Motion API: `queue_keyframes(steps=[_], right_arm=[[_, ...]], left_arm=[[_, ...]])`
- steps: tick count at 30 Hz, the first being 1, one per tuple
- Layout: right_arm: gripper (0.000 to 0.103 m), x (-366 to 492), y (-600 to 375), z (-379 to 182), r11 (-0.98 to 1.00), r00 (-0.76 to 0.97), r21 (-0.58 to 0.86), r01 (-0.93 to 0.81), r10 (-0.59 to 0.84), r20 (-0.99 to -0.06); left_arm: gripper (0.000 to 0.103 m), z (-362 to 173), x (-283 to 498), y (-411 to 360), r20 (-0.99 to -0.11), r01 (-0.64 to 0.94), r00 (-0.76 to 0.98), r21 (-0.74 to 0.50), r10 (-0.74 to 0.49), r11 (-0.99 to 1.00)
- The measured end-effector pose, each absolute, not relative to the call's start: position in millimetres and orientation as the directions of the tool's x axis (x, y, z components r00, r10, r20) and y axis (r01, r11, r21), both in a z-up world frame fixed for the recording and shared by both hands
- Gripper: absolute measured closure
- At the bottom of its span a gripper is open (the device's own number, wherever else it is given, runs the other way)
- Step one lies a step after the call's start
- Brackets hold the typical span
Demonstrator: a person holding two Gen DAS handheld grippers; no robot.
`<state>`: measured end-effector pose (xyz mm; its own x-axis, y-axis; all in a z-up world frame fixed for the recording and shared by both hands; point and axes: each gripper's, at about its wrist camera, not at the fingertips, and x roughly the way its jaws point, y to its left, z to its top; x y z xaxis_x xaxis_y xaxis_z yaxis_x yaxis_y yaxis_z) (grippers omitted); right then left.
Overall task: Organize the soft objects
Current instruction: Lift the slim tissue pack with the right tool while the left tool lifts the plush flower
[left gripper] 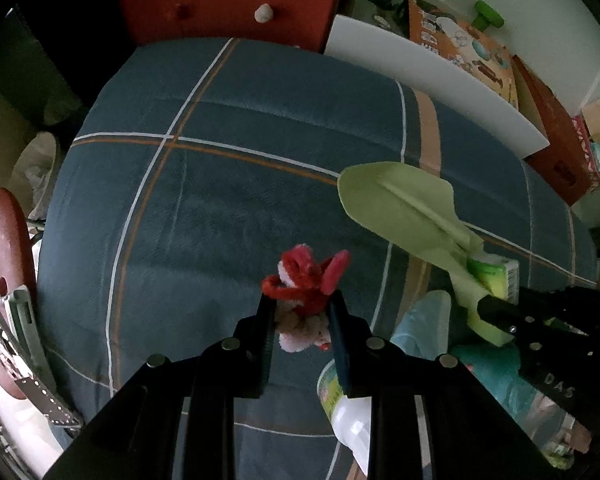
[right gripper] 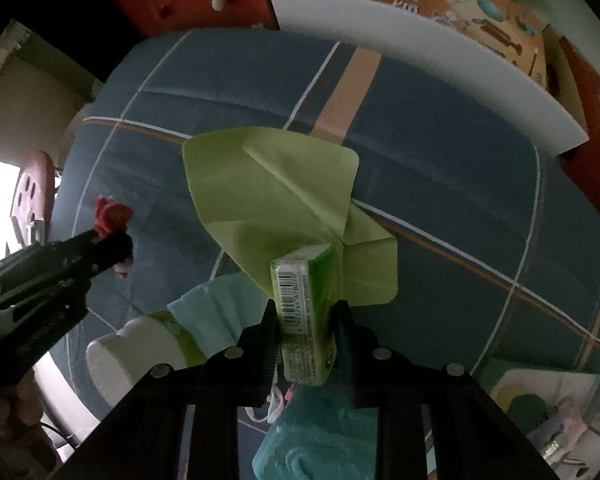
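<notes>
- Your right claw (right gripper: 306, 312) is clamped on the narrow sides of a small green tissue packet with a barcode label (right gripper: 300, 312), and a pale green sheet of soft cloth or paper (right gripper: 276, 196) fans out loose beyond it. Only the packet sits between the pads, so the sheet could slide free and drop if it is merely draped there (whether it is joined to the packet I cannot tell).
- The packet is soft and gripped low on its body; a harder squeeze would likely crush it, and a tilt could let it pivot out.
- Your left claw (left gripper: 302, 312) stands narrow, pinching a fuzzy red-and-white pipe-cleaner figure (left gripper: 306, 280) by its lower part. The fluffy body compresses easily, so it may slip out during a quick swing.
- Both claws point down over the dark blue bedcover with thin white and orange lines (left gripper: 220, 200), near each other; crossing paths risks a knock.
- Below lie a white plastic bottle with a green label (right gripper: 136, 356), a light blue face mask (right gripper: 212, 304) and a teal plush item (right gripper: 320, 432), all crowded together, so lowering blindly could snag them.
- The figure looks tufted, red loops on top, pinkish white beneath; the sheet is creased, with one fold running along it.
</notes>
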<state>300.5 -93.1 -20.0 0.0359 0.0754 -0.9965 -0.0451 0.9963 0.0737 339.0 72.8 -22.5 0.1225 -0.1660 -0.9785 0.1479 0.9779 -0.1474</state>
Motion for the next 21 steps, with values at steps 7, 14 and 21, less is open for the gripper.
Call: queue_keyframes(steps=[7, 14, 21], right_arm=[[0.075, 294.4, -99.4, 7.3, 0.996, 0.053, 0.081, -0.044, 0.083, -0.995], [0.075, 298.6, -93.2, -14.6, 0.996, 0.015, 0.087, -0.032, 0.087, -0.996], [0.075, 299.8, -86.3, -38.5, 0.997, -0.04, 0.062, -0.048, 0.06, -0.997]], left_arm=[[0.076, -14.3, 334.4, 73.7, -0.976, 0.157, 0.127, -0.158, -0.178, 0.975], [0.076, -21.1, 337.5, 78.7, -0.976, 0.166, 0.115, -0.162, -0.182, 0.973], [0.076, -30.0, 340.0, 76.4, -0.979, 0.16, 0.103, -0.158, -0.176, 0.974]])
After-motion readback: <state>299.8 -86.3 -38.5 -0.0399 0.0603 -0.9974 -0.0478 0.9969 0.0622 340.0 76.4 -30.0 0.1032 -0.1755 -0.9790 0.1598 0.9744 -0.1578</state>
